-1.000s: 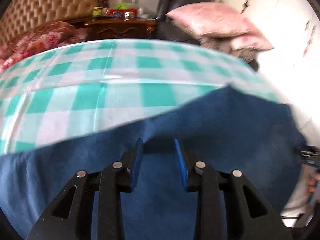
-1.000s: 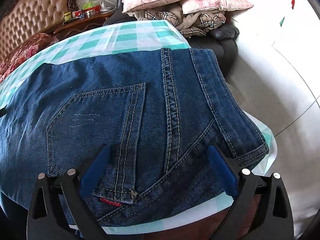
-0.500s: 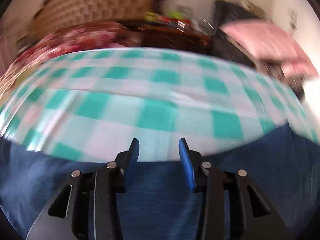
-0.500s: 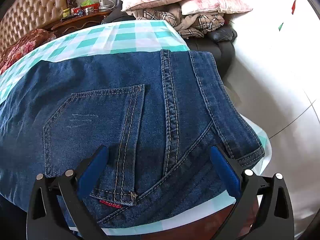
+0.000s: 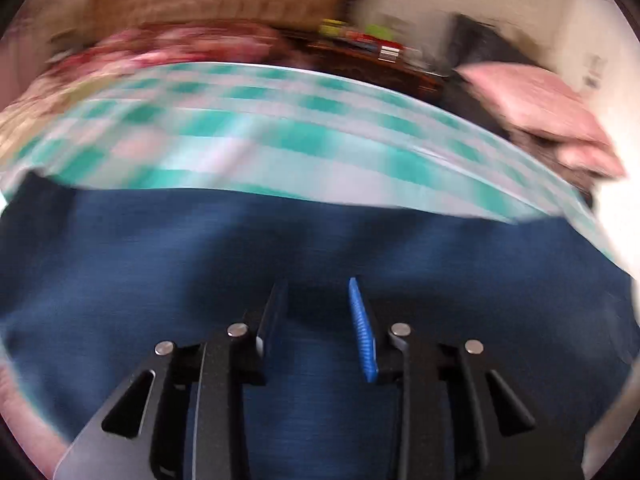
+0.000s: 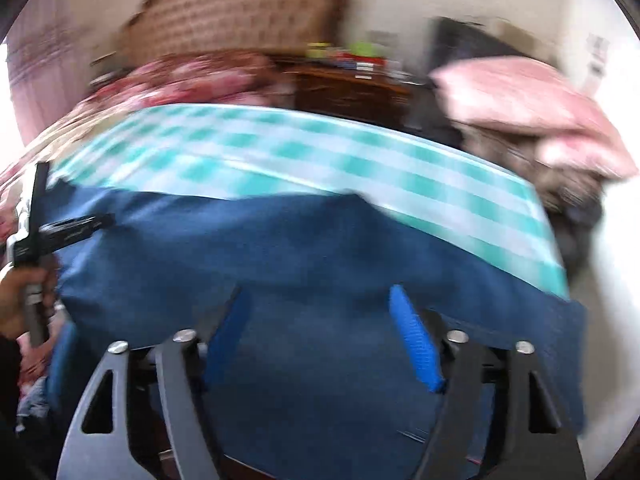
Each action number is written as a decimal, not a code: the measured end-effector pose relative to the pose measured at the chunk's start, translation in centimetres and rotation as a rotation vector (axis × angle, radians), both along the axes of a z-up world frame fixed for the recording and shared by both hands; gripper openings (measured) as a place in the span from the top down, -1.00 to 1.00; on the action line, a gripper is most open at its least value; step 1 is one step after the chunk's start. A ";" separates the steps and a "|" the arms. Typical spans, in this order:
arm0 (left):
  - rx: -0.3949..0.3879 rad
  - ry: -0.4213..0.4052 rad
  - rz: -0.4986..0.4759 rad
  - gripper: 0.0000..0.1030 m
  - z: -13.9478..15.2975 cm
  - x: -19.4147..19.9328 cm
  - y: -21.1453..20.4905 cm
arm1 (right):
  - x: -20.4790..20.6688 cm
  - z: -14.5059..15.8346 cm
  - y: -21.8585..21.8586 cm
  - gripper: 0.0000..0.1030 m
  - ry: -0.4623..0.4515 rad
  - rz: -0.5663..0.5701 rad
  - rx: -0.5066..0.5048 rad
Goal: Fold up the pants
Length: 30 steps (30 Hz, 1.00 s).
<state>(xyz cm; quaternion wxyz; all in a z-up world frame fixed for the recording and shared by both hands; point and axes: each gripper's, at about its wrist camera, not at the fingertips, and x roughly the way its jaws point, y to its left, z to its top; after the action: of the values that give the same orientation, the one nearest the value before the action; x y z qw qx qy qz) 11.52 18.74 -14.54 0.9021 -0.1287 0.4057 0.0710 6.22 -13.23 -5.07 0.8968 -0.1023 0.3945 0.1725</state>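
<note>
Blue jeans (image 5: 320,240) lie flat on a table with a green-and-white checked cloth (image 5: 280,132). My left gripper (image 5: 316,284) hangs low over the denim, its jaws closing with a gap still showing. The cloth lies under the blue pads (image 5: 362,332), not pinched. My right gripper (image 6: 318,290) hovers over the jeans (image 6: 300,248) too, its wider jaws closing with only flat denim beneath them. In the right wrist view, a hand (image 6: 20,304) holds the left gripper (image 6: 60,228) at the far left. Both views are motion-blurred.
Behind the table stand a tufted headboard (image 6: 240,16) with red floral bedding (image 6: 192,76), a dark wooden nightstand (image 6: 352,88) with small items, and pink pillows (image 6: 520,96) piled on a dark chair at the right. White floor lies past the table's right edge.
Both grippers have swept sideways along the jeans. The right view has lost the pocket and waistband and now looks over plain denim, with narrower jaws. The left jaws widened, then narrowed.
</note>
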 end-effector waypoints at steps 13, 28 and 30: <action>0.098 -0.022 0.210 -0.18 -0.9 -7.0 12.1 | 9.4 -8.3 14.7 -0.07 0.188 0.104 -0.013; -0.025 -0.179 0.455 0.37 3.8 -14.2 23.3 | 6.6 -4.7 18.3 -0.27 0.058 0.104 0.032; -0.042 -0.174 0.482 0.37 3.1 -15.2 23.3 | 5.6 -4.7 19.5 -0.27 0.069 0.140 0.045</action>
<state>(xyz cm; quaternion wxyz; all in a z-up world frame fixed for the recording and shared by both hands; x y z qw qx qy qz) -3.64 42.09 -11.42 0.8877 -0.2463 0.2855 0.2643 11.77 6.32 -9.76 0.8705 -0.1032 0.4130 0.2469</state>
